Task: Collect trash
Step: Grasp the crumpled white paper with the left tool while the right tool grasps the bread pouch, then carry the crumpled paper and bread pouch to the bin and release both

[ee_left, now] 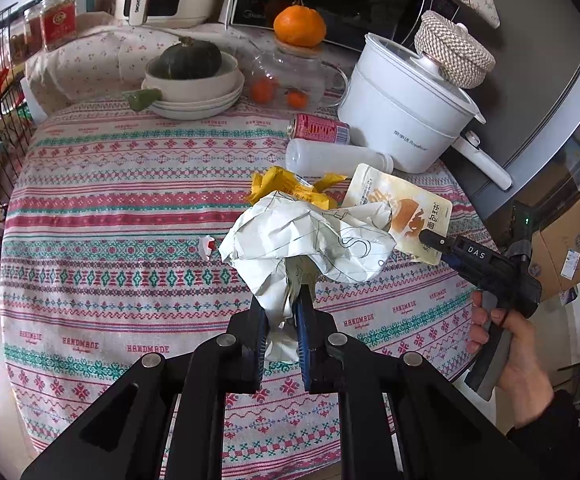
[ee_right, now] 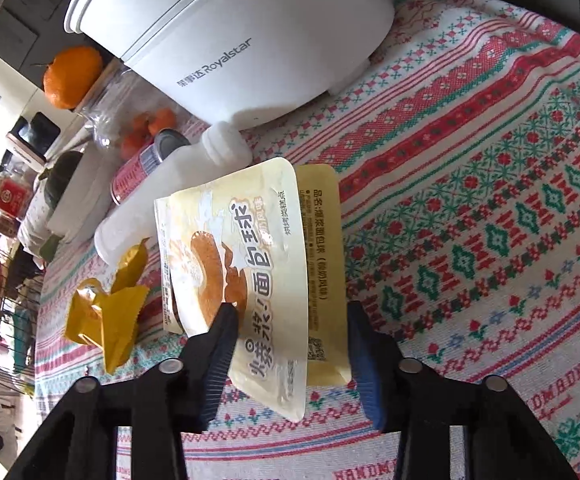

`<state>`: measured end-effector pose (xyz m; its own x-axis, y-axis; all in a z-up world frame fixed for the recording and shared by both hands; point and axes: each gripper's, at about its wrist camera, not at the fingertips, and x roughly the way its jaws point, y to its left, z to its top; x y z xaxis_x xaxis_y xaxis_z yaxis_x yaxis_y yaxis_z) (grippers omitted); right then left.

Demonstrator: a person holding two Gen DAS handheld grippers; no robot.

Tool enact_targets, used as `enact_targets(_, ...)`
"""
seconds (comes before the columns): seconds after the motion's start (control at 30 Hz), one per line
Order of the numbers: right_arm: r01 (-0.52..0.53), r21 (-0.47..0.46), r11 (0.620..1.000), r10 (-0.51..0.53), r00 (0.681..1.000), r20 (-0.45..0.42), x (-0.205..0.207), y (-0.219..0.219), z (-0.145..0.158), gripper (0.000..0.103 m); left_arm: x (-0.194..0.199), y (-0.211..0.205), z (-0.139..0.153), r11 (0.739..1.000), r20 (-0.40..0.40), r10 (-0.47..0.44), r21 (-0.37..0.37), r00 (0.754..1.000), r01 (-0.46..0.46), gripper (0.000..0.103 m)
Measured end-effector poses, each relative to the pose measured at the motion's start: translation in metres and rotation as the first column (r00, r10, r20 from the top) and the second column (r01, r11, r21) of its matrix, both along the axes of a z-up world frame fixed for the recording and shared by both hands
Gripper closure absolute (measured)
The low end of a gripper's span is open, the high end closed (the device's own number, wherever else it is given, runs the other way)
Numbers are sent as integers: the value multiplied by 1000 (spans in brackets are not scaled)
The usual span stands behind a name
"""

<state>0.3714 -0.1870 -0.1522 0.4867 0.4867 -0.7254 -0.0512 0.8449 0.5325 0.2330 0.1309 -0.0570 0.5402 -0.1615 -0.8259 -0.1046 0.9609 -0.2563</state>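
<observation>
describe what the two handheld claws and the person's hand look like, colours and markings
Both claws are black angular linkage frames with round silver pivot bolts. The left claw and right claw each have black fingers faced with ribbed blue pads. Seen from the left wrist view, the right claw's body is dark with white "DAS" lettering and a grey pistol handle, held by a bare hand with a dark sleeve.

Way out past my left claw there's a big white electric cooking pot (ee_left: 405, 116) with a glass lid, off to the right, and a woven beige basket (ee_left: 453, 50) sitting on top of it. Left of that I see a clear glass teapot (ee_left: 290, 76) with a large orange (ee_left: 299, 26) resting on its lid. Further left, a dark green squash (ee_left: 190, 58) sits in stacked white bowls (ee_left: 198, 92). Everything's on a pink-and-teal striped patterned tablecloth (ee_left: 122, 208). From my right claw's side, the pot (ee_right: 230, 32) looms just ahead.
</observation>
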Motion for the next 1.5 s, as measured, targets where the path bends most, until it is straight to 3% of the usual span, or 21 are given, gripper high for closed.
enact_targets(0.1, -6, 20, 1000, 6, 1000, 11, -5, 4, 6, 90, -3, -1, 2, 1000, 6, 2, -7, 1000, -2, 89)
enact_targets(0.3, -33, 5, 999, 33, 998, 60, -30, 5, 36, 101, -11, -11, 11, 1000, 30, -20, -18, 999, 21, 89)
enact_targets(0.73, -88, -193, 977, 133, 964, 230, -137, -9, 120, 102, -41, -55, 23, 991, 76, -136, 6, 988, 136, 89)
enact_targets(1.1, -116, -250, 961, 154, 978, 140, -210, -39, 128, 102, -65, -97, 8, 965, 63, -258, 72, 964, 253, 89)
enact_targets(1.3, -98, -290, 952, 134, 985, 106, -243, -77, 123, 102, -78, -143, -2, 921, 32, -381, 103, 924, 376, 89)
enact_targets(1.5, -46, -323, 945, 75, 994, 79, -270, -126, 116, 102, -95, -211, -18, 833, -6, -540, 136, 842, 536, 89)
